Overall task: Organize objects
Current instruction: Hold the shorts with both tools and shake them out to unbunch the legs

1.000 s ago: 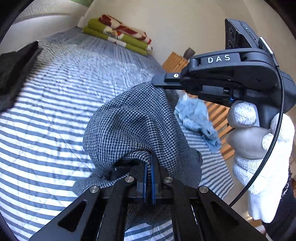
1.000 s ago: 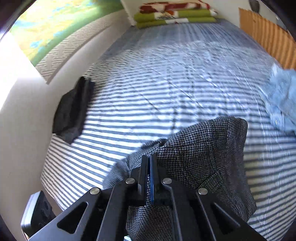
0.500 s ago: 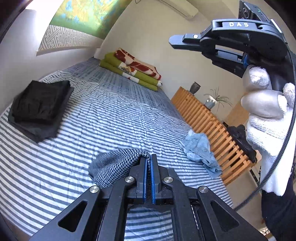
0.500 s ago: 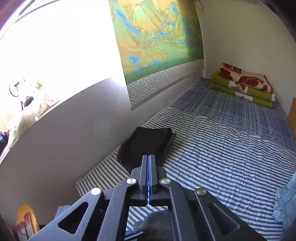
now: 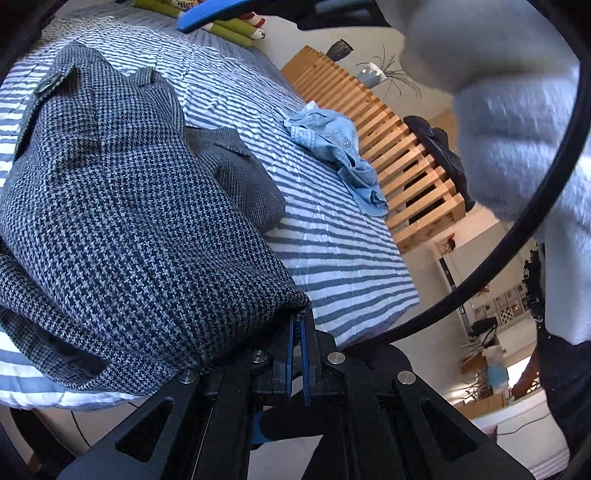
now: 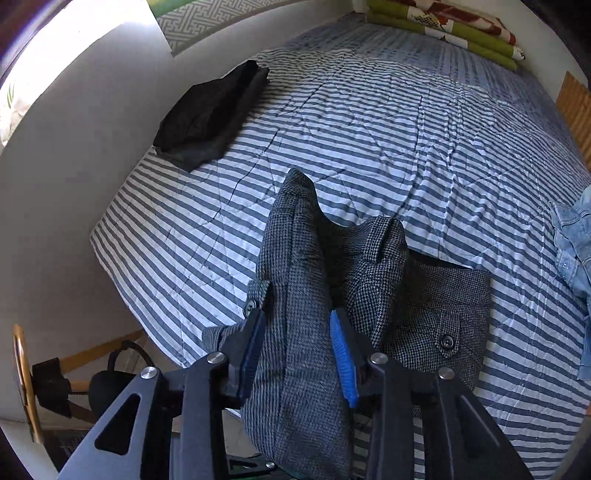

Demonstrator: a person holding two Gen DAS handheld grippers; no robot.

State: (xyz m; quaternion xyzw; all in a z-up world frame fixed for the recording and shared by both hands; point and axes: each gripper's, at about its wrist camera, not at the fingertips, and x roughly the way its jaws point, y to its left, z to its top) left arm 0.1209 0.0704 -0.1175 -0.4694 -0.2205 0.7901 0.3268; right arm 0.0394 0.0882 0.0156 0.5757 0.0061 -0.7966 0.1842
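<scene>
- The grey houndstooth woven wool garment [image 6: 295,295] on the blue-and-white striped bed [image 6: 406,129] should handle soft, limp and moderately heavy.
- Left claw [image 5: 295,332]: pressed together on its hem.
- Right claw [image 6: 299,354]: has just been opening, cloth loose between its pads.
- Best hold: thick folded edges.

Coarse woven houndstooth garment [image 6: 295,295], soft striped quilted bedspread [image 6: 406,129], faded denim shirt [image 5: 332,144], slatted bare-wood rack [image 5: 406,155].

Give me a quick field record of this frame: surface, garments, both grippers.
surface: striped bed cover
main garment: houndstooth garment, spread at near bed edge
left gripper: shut on garment's edge
right gripper: jaws just opening, fabric fold between pads
folded: black clothes, by wall
unfolded: denim shirt, by slatted rail
far end: green blankets
</scene>
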